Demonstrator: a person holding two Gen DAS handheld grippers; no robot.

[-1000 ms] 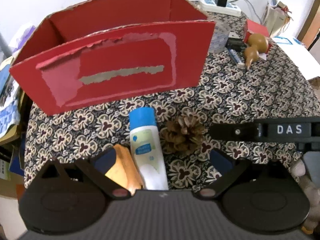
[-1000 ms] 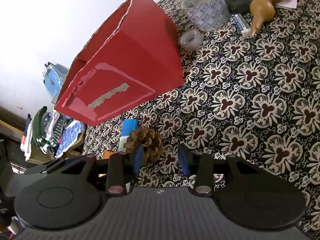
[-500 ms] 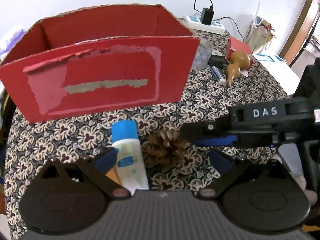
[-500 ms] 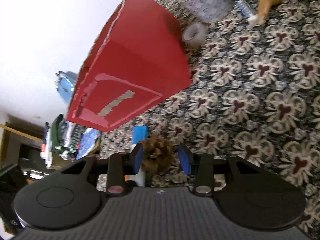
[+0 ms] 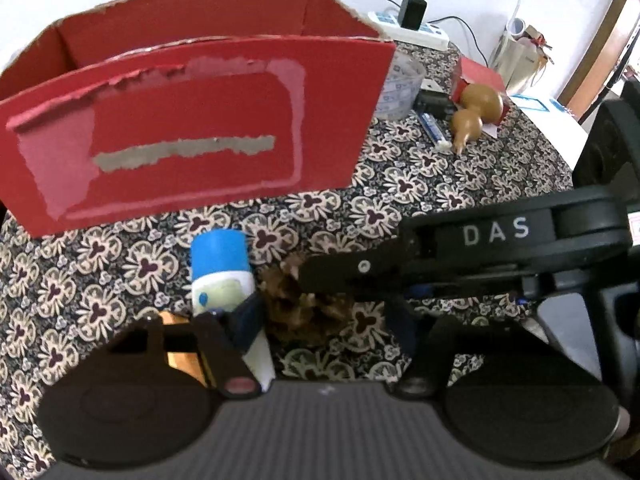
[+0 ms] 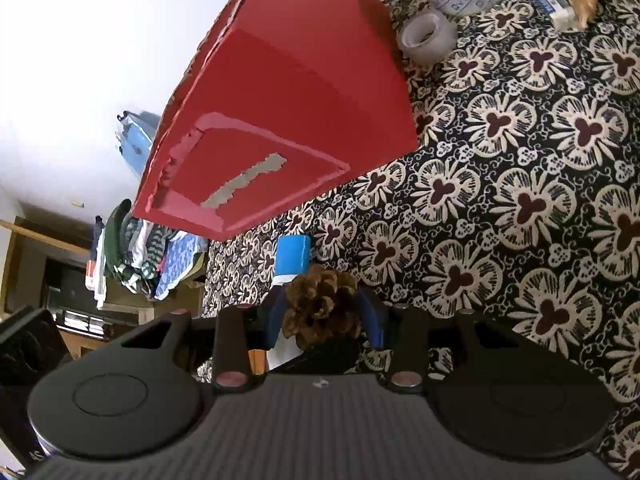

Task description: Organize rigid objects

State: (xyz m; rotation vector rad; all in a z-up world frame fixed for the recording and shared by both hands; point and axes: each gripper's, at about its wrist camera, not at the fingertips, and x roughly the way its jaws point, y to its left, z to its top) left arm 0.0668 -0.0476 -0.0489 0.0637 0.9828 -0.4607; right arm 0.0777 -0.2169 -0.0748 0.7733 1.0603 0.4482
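Note:
A brown pine cone (image 6: 320, 304) lies on the patterned tablecloth in front of a red cardboard box (image 5: 192, 132). My right gripper (image 6: 326, 320) has its blue pads on either side of the cone, close to it or touching. In the left wrist view the right gripper's black finger (image 5: 460, 248) covers part of the cone (image 5: 296, 308). A white bottle with a blue cap (image 5: 220, 264) lies beside the cone, and an orange object (image 5: 180, 360) lies left of it. My left gripper (image 5: 324, 324) is open above the cone and bottle.
Behind the box to the right stand a clear measuring cup (image 5: 400, 88), a tape roll (image 6: 426, 38), a brown gourd (image 5: 474, 112) and a power strip (image 5: 408, 28). The red box (image 6: 280, 120) is open on top. Clothes are piled off the table's left edge (image 6: 132, 256).
My right gripper has moved forward so its pads now flank the pine cone. The left gripper has shifted right and forward; its left finger now overlaps the bottle.

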